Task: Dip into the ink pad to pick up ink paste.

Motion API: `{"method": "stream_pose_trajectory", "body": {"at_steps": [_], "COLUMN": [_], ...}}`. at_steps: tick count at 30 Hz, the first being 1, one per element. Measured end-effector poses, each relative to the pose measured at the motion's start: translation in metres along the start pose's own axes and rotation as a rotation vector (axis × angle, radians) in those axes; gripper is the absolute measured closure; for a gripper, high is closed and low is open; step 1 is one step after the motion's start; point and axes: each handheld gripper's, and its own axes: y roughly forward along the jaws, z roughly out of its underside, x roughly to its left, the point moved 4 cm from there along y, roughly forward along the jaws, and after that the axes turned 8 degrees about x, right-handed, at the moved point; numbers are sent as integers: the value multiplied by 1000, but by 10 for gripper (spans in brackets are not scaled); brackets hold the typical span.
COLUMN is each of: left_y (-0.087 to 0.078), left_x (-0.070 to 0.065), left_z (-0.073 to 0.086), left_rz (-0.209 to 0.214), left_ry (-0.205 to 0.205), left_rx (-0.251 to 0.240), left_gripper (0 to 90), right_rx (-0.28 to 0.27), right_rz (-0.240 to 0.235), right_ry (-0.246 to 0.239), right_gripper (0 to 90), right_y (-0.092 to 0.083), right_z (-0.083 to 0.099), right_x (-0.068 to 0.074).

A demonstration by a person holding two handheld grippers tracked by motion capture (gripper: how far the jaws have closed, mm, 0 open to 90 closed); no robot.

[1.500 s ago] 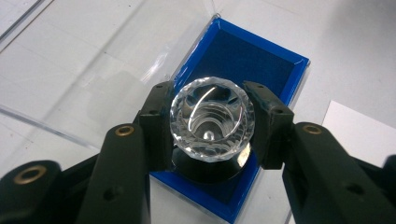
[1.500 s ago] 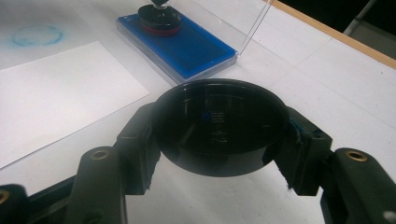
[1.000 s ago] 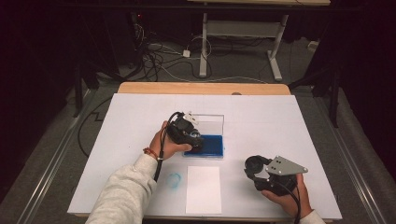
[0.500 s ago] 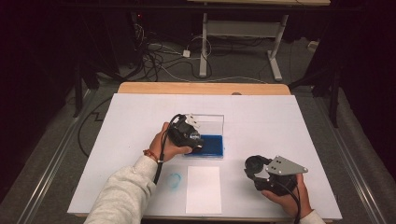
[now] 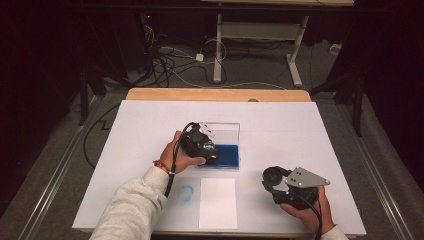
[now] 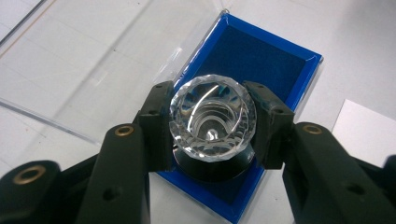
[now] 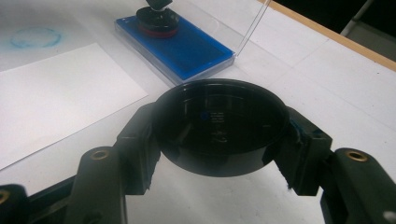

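My left gripper (image 6: 212,128) is shut on the faceted clear knob (image 6: 212,116) of a stamp. The stamp's black round base (image 6: 210,170) rests on the near end of a blue ink pad (image 6: 261,60). In the high view the left gripper (image 5: 209,152) stands over the ink pad (image 5: 229,155) at the table's middle. My right gripper (image 7: 219,140) is shut on a black round cap (image 7: 219,123), held just above the white table. It sits at the front right in the high view, right gripper (image 5: 276,179). The right gripper view also shows the stamp (image 7: 157,21) on the pad (image 7: 191,49) farther off.
The pad's clear hinged lid (image 5: 225,131) stands open behind it. A white sheet of paper (image 5: 217,202) lies near the front edge, with a faint blue ring mark (image 5: 186,192) on the table to its left. The wooden table edge (image 5: 215,94) runs along the back.
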Motion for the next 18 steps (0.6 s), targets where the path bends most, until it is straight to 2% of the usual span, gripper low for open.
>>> {"method": "stream_pose_trajectory", "body": {"at_steps": [11, 18], "left_y": [-1, -2], "left_x": [-1, -6], "left_z": [-1, -7], "left_rz": [-15, -29], "left_ry": [11, 45], "left_rx": [17, 47], "left_gripper": [546, 547], "right_rx": [-6, -4], "right_rz": [6, 8], "right_ry": [7, 10], "right_gripper": [386, 386], "right_y": [-2, -1], "right_z": [0, 0], "right_x": [-1, -1]}}
